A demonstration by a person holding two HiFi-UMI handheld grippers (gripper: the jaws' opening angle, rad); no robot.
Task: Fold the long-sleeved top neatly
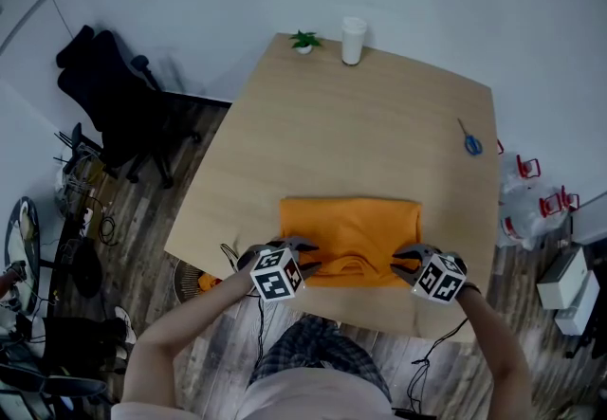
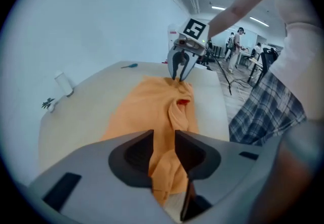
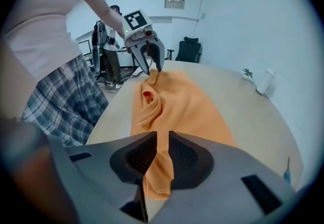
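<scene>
Top: the orange long-sleeved top (image 1: pixel 351 228) lies as a folded rectangle on the near part of the pale wooden surface (image 1: pixel 360 124). Its near edge is rucked up between my two tongs.
Left tongs (image 2: pixel 164 153): parted a little, with a ridge of orange cloth standing between the pads. I judge they are not pinching it.
Right tongs (image 3: pixel 162 154): closed narrowly on the near hem at the other corner.
Uneven hold: with one corner gripped and the other slack, any pull from me would drag the right side alone and skew the rectangle.
Wrinkle: the collar area is bunched, and folding over it would set the crease.
Snag: if I draw the left tongs away at a slant, cloth catching on a pad could lift and undo the fold.
Edge: the top sits close to the surface's near edge, so a tug towards me could slide it off.
</scene>
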